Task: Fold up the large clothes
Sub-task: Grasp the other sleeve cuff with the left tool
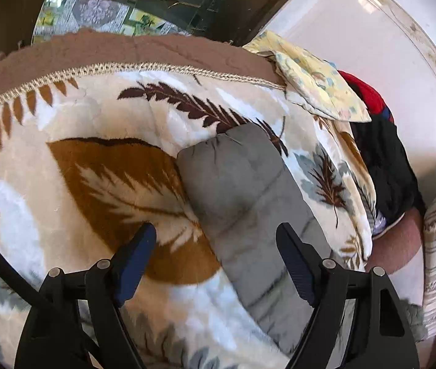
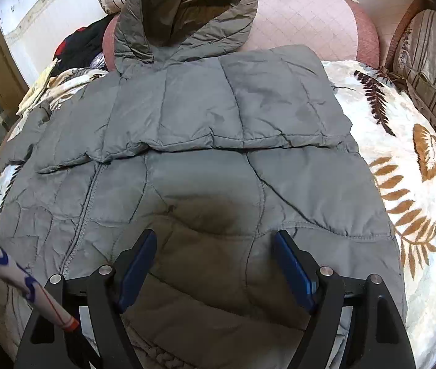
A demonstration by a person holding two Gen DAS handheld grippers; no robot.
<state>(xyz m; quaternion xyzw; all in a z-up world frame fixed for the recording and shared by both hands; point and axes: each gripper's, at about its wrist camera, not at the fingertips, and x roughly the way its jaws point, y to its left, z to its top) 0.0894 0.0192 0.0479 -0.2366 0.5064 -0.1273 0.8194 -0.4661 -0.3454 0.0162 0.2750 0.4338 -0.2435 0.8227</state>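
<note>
**Over the leaf-print blanket, both grippers hang open above a grey puffer jacket**

On the bed, a cream blanket (image 2: pixel 418 203) printed with brown leaves carries the grey jacket (image 2: pixel 205 160), spread flat with its hood (image 2: pixel 187 9) lying up toward a pink cushion (image 2: pixel 304 15). One sleeve is folded across the chest, forming a crosswise band above the lower panels.

The right gripper (image 2: pixel 214 264) tilts steeply down over the jacket's lower part, near the hem. Its jaws stand wide apart, the blue pads on either side of a shadowed patch of quilting, clamping nothing; whether the tips touch the fabric cannot be told.

The left gripper (image 1: pixel 214 261) also points downward, over the blanket at the jacket's side. The other sleeve (image 1: pixel 242 190) runs up from the lower edge of the left wrist view, its cuff end resting on the blanket. It passes between the two fingers, lying closer to the right-hand finger (image 1: pixel 294 261). These jaws are open too, and the pads do not press on the sleeve.

A yellow patterned cloth (image 1: pixel 316 92) and a dark garment with red (image 1: pixel 381 153) lie at the blanket's far edge.
</note>
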